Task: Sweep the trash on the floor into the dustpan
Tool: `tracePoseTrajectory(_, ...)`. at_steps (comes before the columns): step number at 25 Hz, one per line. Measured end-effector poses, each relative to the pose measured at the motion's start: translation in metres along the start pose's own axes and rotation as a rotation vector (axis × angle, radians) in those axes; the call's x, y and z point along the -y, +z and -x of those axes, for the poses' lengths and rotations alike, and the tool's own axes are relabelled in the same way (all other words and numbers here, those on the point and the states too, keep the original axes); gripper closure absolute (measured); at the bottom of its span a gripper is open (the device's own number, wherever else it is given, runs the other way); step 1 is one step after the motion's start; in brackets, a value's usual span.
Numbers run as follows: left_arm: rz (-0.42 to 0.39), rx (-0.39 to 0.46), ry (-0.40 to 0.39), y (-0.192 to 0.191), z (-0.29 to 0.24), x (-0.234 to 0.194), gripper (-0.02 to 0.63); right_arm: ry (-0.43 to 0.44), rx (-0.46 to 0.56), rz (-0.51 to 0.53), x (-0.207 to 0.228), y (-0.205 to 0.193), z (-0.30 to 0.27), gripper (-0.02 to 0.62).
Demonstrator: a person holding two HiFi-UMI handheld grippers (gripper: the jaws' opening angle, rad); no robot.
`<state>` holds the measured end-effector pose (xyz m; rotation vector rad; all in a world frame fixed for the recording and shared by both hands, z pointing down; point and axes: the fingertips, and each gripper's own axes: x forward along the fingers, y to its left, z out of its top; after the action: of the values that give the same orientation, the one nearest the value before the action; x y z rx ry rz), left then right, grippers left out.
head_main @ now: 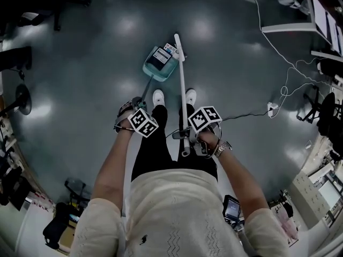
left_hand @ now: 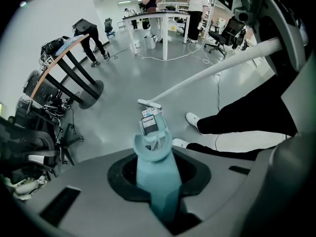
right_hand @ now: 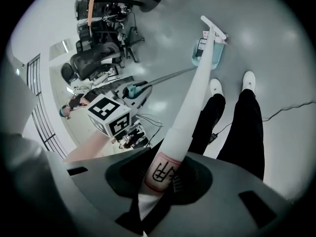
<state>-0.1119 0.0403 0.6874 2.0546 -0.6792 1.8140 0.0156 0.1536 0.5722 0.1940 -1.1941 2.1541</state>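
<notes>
A teal dustpan [head_main: 159,63] stands on the grey floor ahead of the person's white shoes, with a dark packet of trash [head_main: 157,59] lying in it. Its long teal handle [left_hand: 157,179] runs up into my left gripper [left_hand: 160,201], which is shut on it; that gripper [head_main: 127,118] shows at the left thigh. My right gripper [right_hand: 158,191] is shut on the white broom handle [right_hand: 192,93], and appears by the right thigh [head_main: 195,143]. The broom head [head_main: 179,46] rests at the dustpan's right edge; it also shows as broom head [left_hand: 148,103] just beyond the dustpan [left_hand: 151,126].
A white cable [head_main: 278,52] runs across the floor to a power strip [head_main: 272,109] at the right. Office chairs [right_hand: 91,65] and a round-based stand [left_hand: 86,90] are to the left. People stand at a white table [left_hand: 163,14] far off.
</notes>
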Motion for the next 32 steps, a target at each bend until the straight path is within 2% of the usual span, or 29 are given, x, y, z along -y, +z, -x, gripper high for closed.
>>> tracePoseTrajectory(4, -0.036, -0.02, -0.005, -0.017, 0.001, -0.001, 0.514, -0.017, 0.032, -0.006, 0.002, 0.0, 0.01, 0.476)
tracePoseTrajectory(7, -0.019, -0.045, -0.014, -0.034, -0.003, 0.004, 0.514, -0.087, -0.012, 0.024, 0.009, -0.017, 0.009, 0.476)
tracePoseTrajectory(10, -0.007, -0.046, -0.011, -0.034, -0.003, 0.008, 0.514, -0.124, -0.05, 0.041, 0.013, -0.037, 0.0, 0.476)
tracePoseTrajectory(17, -0.01, -0.033, 0.001, -0.02, 0.001, 0.012, 0.514, -0.029, -0.06, 0.006, -0.009, -0.072, -0.025, 0.476)
tracePoseTrajectory(21, 0.0, -0.038, -0.003, -0.026, 0.002, 0.012, 0.514, -0.071, -0.025, 0.001, -0.004, -0.074, -0.024, 0.476)
tracePoseTrajectory(26, -0.006, -0.042, -0.004, -0.03, 0.002, 0.017, 0.514, -0.021, -0.05, -0.003, -0.008, -0.085, -0.018, 0.474)
tracePoseTrajectory(32, -0.012, -0.013, 0.019, -0.023, 0.0, 0.014, 0.514, 0.0, 0.043, 0.004, -0.016, -0.071, 0.021, 0.474)
